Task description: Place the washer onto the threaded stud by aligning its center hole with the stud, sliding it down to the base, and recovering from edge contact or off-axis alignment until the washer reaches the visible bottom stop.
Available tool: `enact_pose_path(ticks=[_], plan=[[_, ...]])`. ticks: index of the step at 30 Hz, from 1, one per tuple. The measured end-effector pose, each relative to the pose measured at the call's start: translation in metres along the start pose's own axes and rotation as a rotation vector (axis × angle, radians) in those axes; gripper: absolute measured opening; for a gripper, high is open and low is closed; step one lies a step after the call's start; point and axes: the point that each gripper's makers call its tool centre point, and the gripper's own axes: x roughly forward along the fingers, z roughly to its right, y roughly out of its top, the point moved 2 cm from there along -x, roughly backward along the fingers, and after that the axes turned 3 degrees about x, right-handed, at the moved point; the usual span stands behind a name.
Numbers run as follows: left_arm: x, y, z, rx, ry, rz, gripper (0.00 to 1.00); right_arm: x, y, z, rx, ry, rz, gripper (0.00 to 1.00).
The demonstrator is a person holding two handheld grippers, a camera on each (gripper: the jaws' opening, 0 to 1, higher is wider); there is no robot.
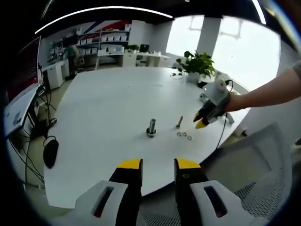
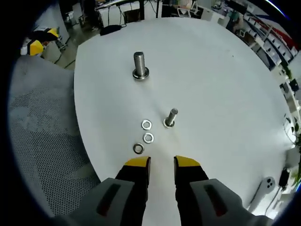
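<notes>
On white table (image 2: 211, 70), just ahead of right tool (image 2: 162, 162): three washers (image 2: 148, 138) lying flat, close together, beside small threaded stud (image 2: 171, 117); larger stud (image 2: 140, 64) well apart. Right tool jaws slightly parted, empty. Left tool (image 1: 157, 165) likewise, hanging back. Risks: thin flat washer slips from pinch; neighbours nudged; tilted washer catches on threads; stud topples.

Right gripper (image 1: 201, 123) hovers beside washers (image 1: 184, 136) — stud (image 1: 151, 127) upright nearby.
</notes>
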Motion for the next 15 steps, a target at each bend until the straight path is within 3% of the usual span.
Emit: enact_pose_path(ticks=[8,15], plan=[[-0.001,0.001,-0.001,-0.001,0.014,0.012,0.25,-0.013,-0.014,-0.012,0.005,0.007,0.028,0.23],[0.003,-0.005,0.001,0.002,0.007,-0.030,0.25,-0.022,-0.014,-0.014,0.018,0.008,0.051,0.23]])
